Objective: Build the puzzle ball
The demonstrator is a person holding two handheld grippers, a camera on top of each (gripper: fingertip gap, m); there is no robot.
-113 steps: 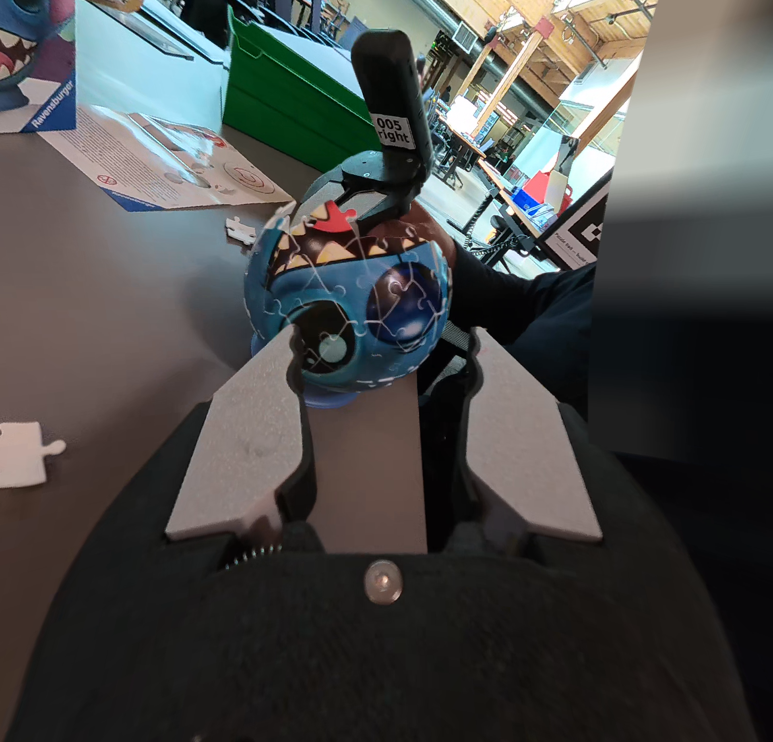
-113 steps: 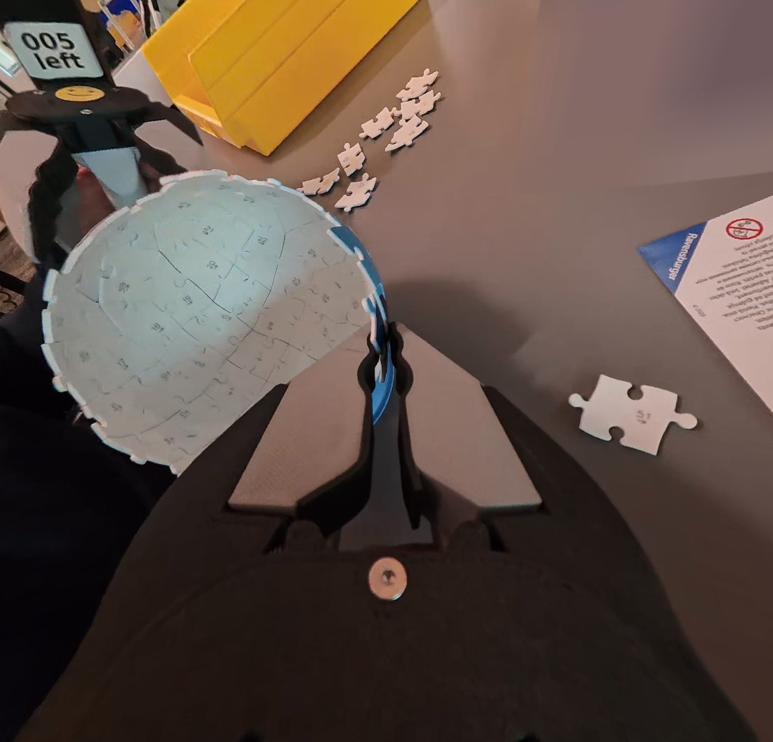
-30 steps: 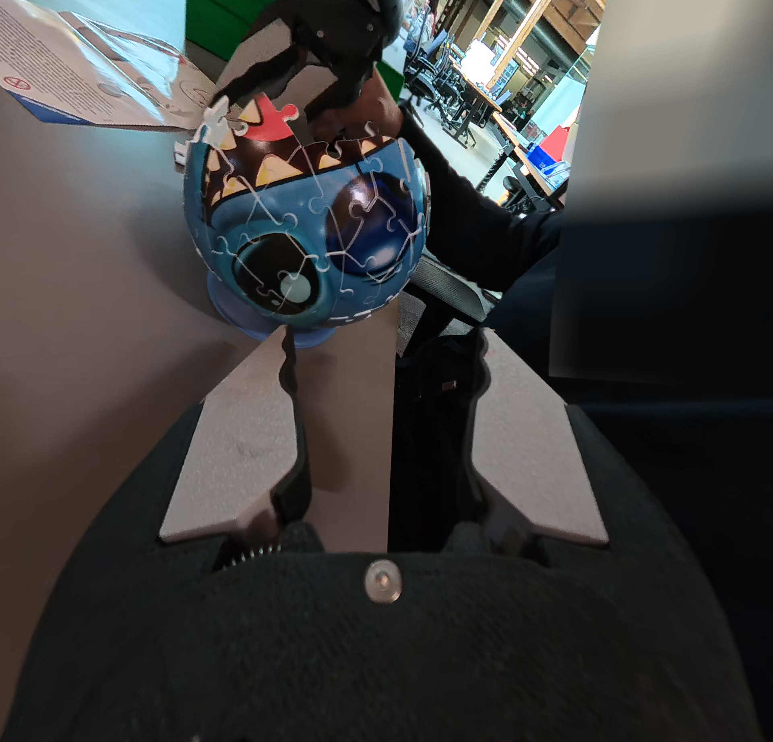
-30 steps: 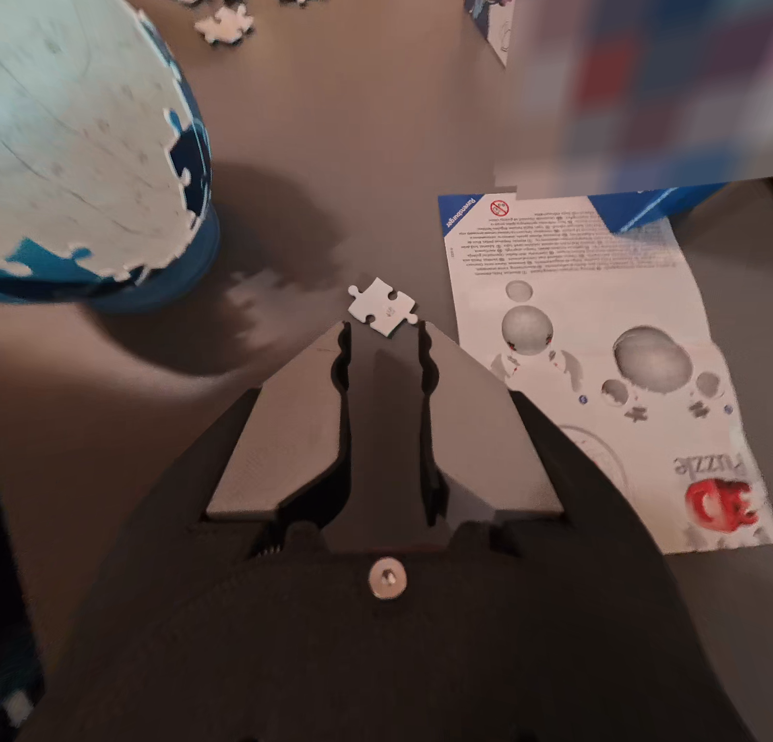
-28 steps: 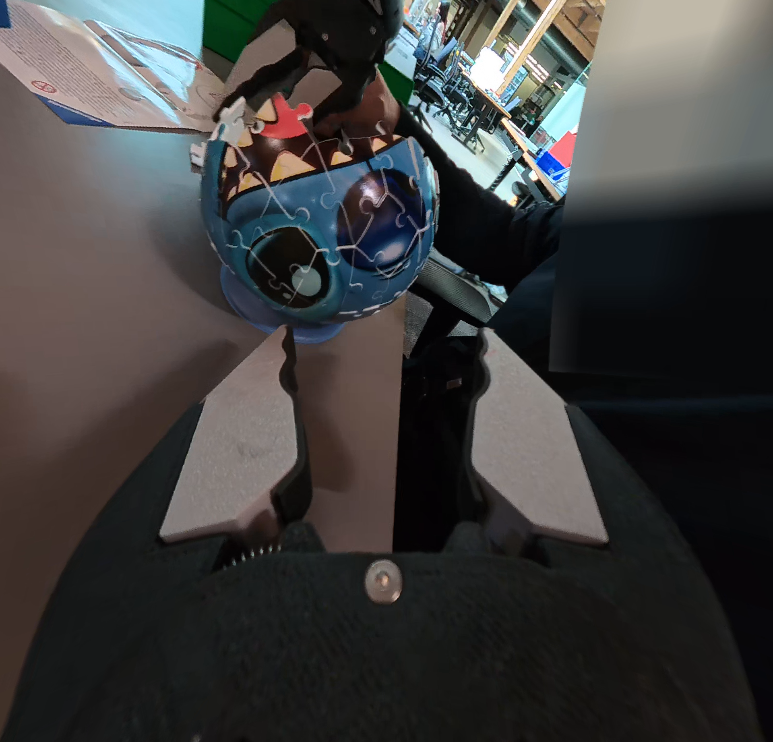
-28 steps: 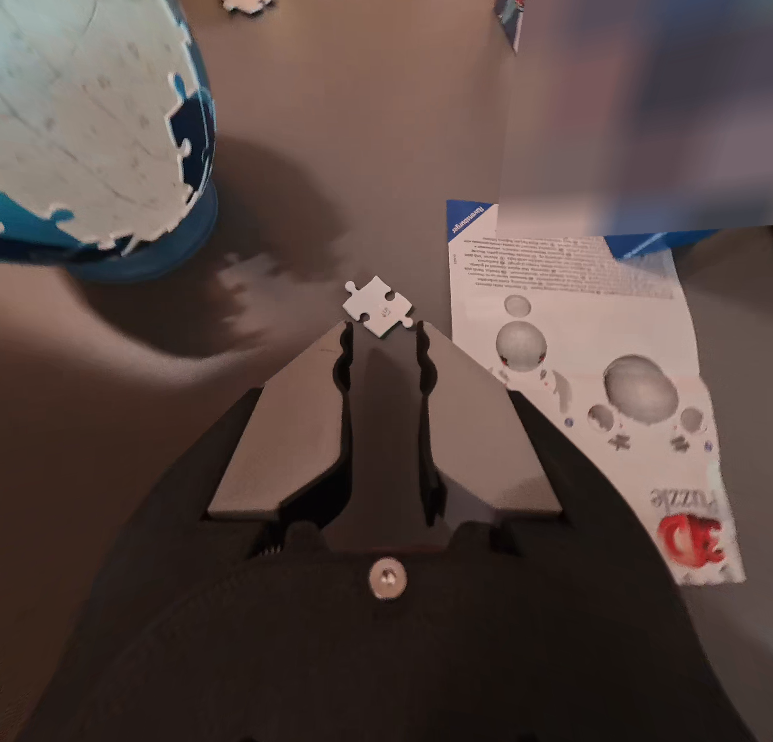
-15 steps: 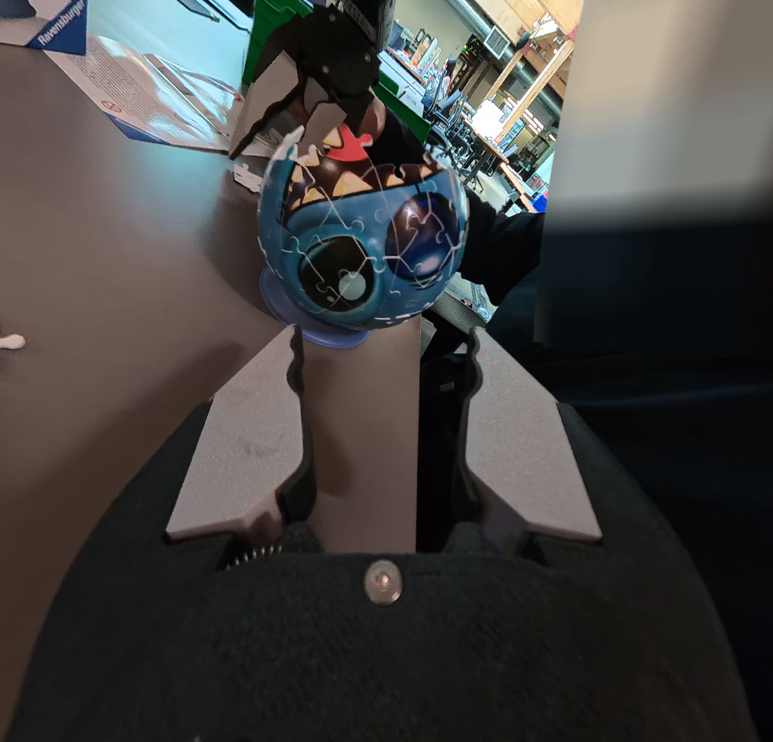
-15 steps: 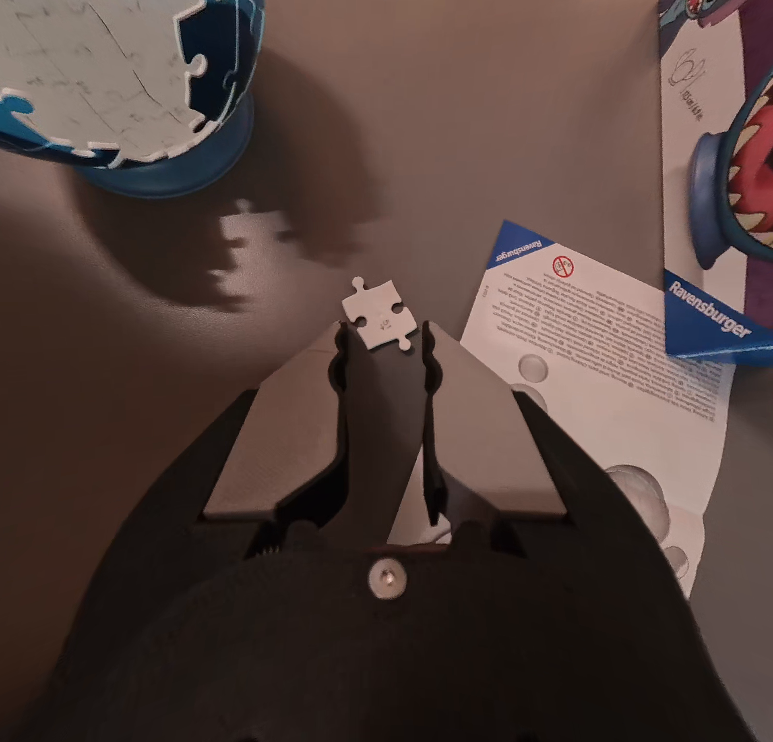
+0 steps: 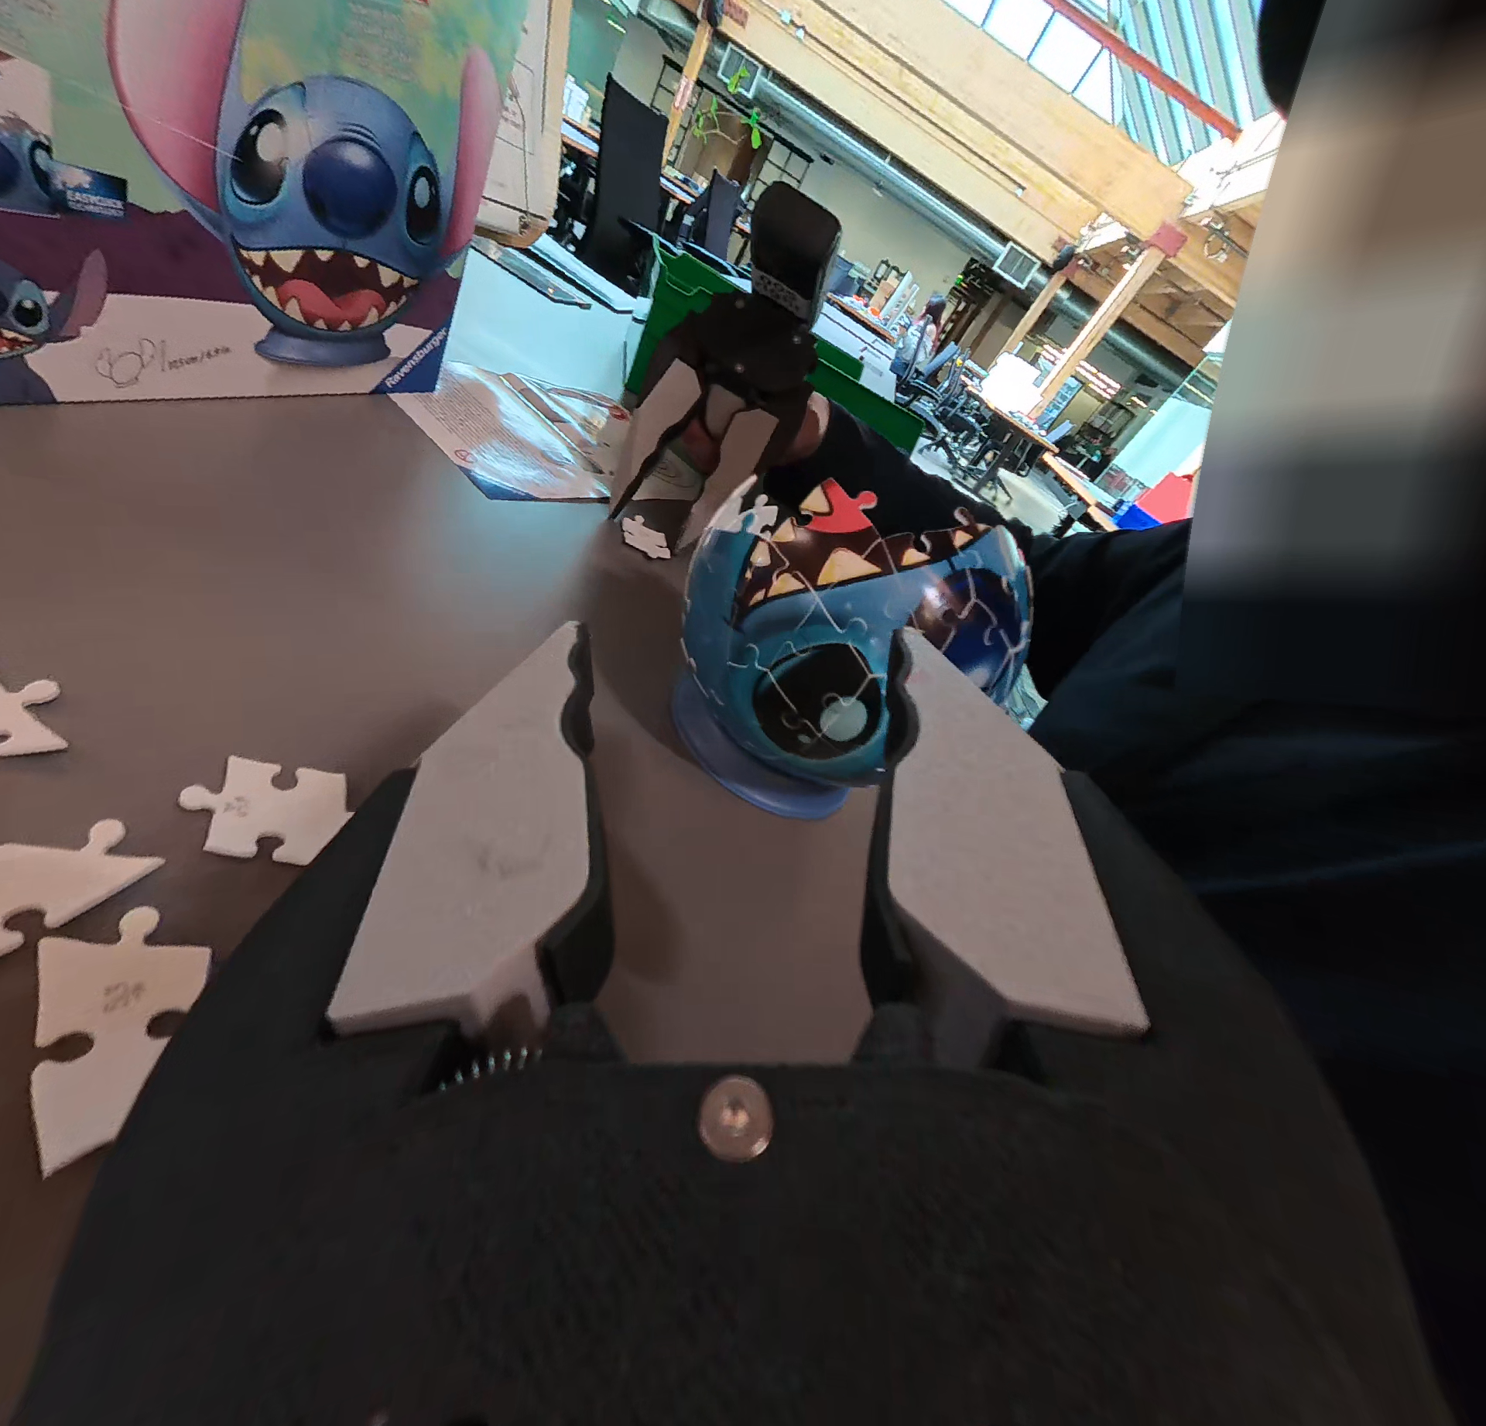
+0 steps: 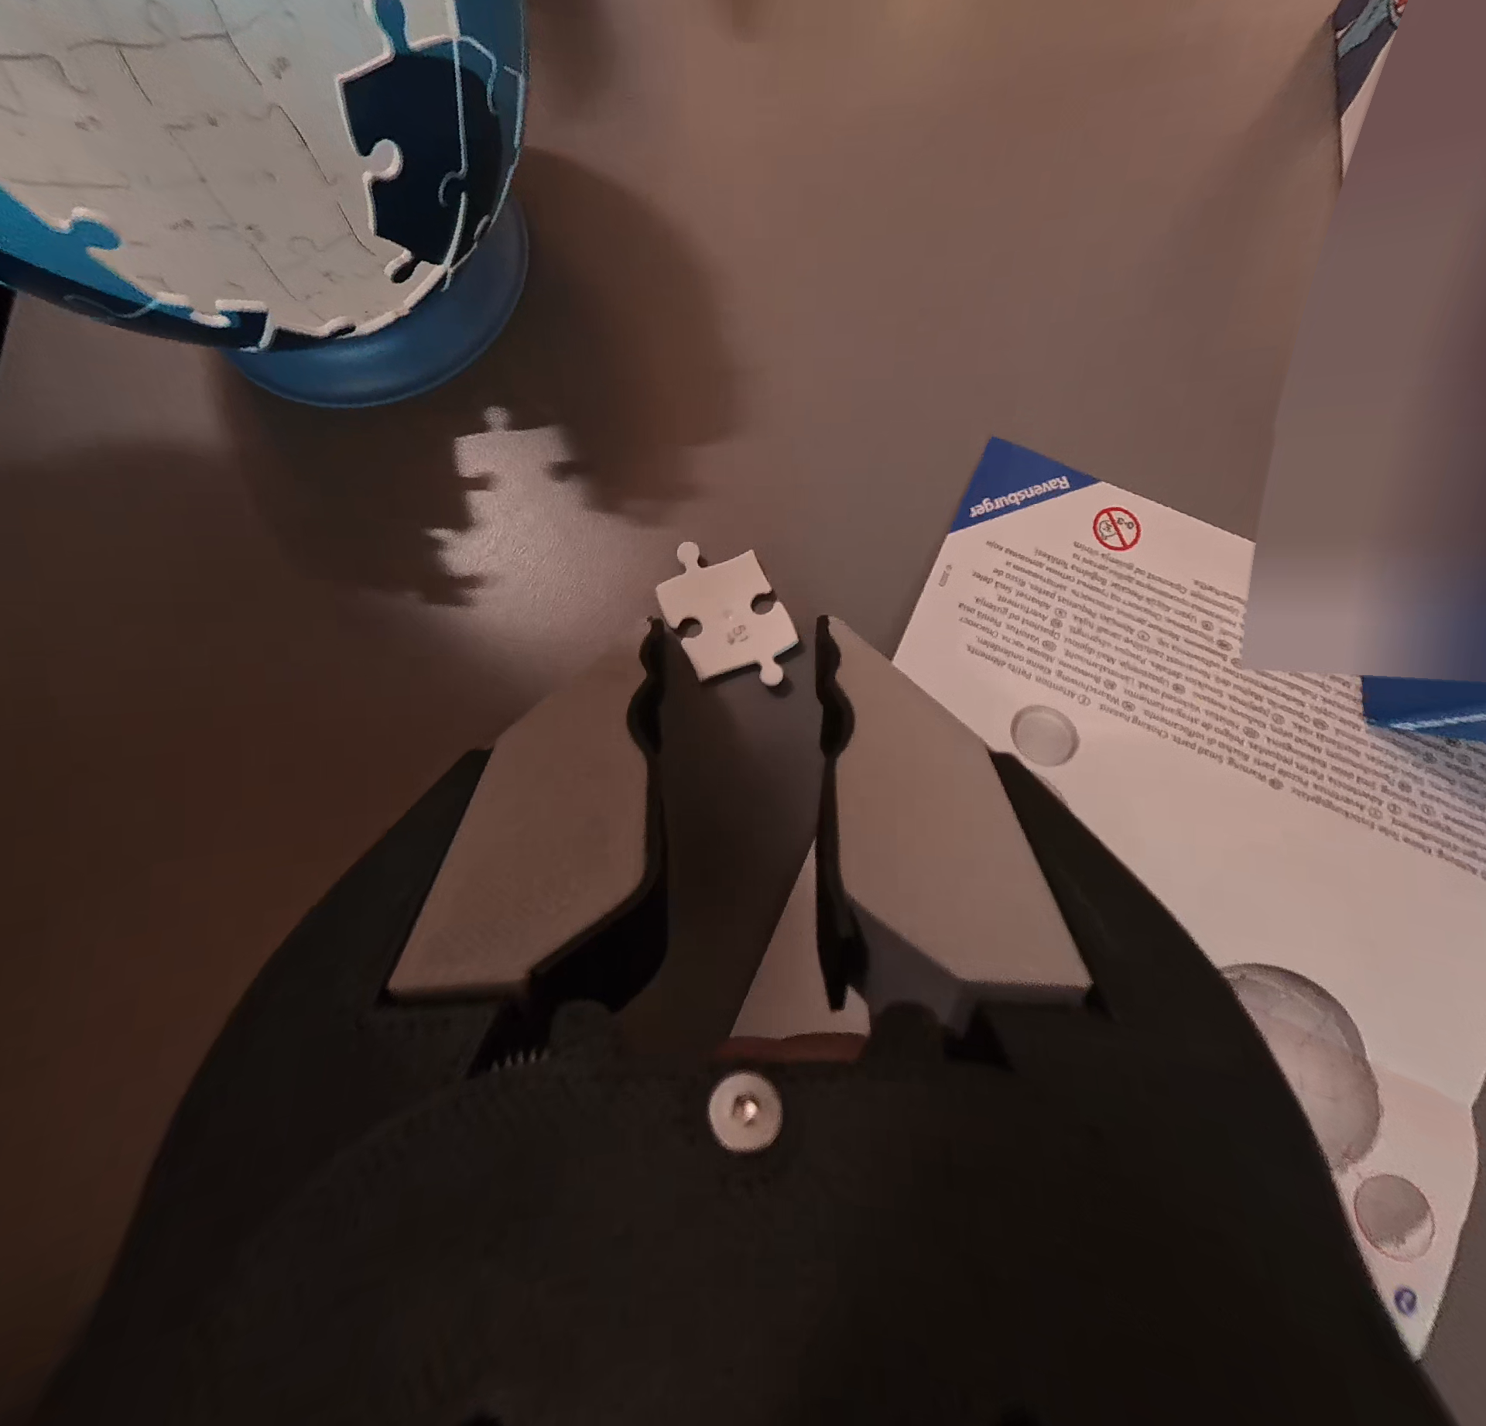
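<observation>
The part-built blue puzzle ball (image 9: 812, 631) stands on its blue stand (image 9: 756, 780) on the brown table, its top open. My left gripper (image 9: 738, 647) is open and empty just in front of it; its right finger (image 9: 989, 824) covers the ball's lower right. In the right wrist view the ball (image 10: 201, 125) shows its white inside at the upper left. A white loose piece (image 10: 728, 615) lies face down on the table between the tips of my right gripper (image 10: 737, 633), which is open. The right gripper (image 9: 708, 454) also shows behind the ball, tips down by that piece (image 9: 646, 537).
Several white loose pieces (image 9: 265, 812) lie at the left of the table. The puzzle box (image 9: 241, 181) stands at the back left. A printed leaflet (image 10: 1166, 784) lies right of my right gripper, and also shows in the left wrist view (image 9: 523, 438). A dark sleeve (image 9: 1110, 607) is at the right. The grippers' ends are close to 25 centimetres from one another.
My left gripper has drawn back and swung left, so the ball sits to the right and the box and loose pieces show. My right gripper has closed in on the white piece.
</observation>
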